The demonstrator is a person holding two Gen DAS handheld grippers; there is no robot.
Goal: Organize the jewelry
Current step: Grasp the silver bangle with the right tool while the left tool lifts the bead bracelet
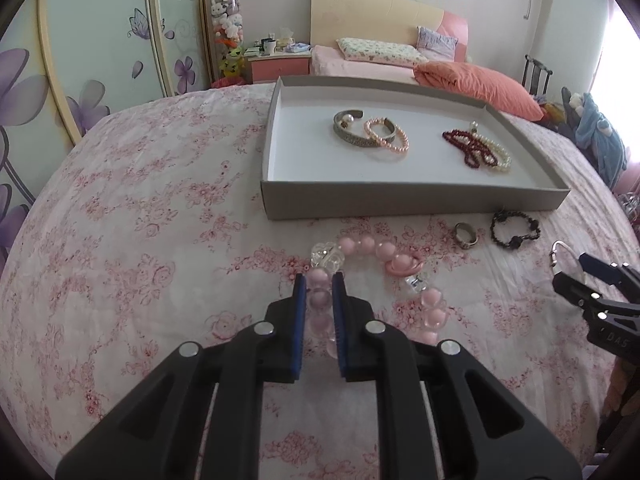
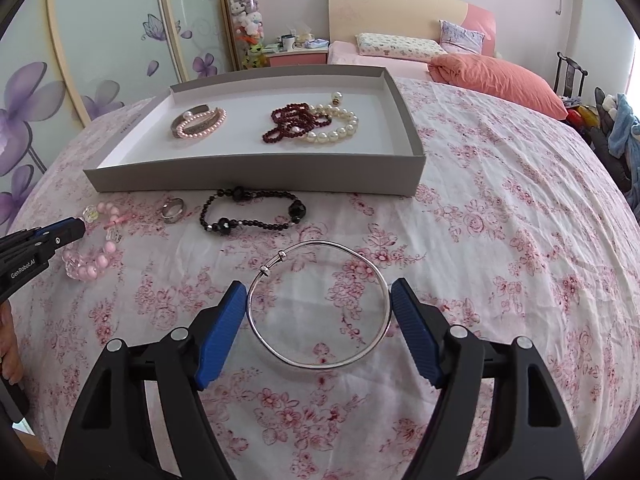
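Left gripper (image 1: 319, 280) fingers clamp the pink bracelet (image 1: 384, 254) on the bed (image 1: 140, 200). Right gripper (image 2: 318, 290) fingers spread wide, flanking the bangle (image 2: 320, 363).

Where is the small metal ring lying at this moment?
The metal ring lies on the floral bedspread, just in front of the grey tray, between the pink bead bracelet and the black bead bracelet.

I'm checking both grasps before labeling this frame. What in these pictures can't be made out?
- Left wrist view: the left gripper fingers flank the pink bracelet; their bodies hide any contact.
- Left wrist view: the bangle is mostly hidden by the right gripper.
- Right wrist view: the ring is too small for detail.
- Right wrist view: the left gripper hides part of the bracelet.
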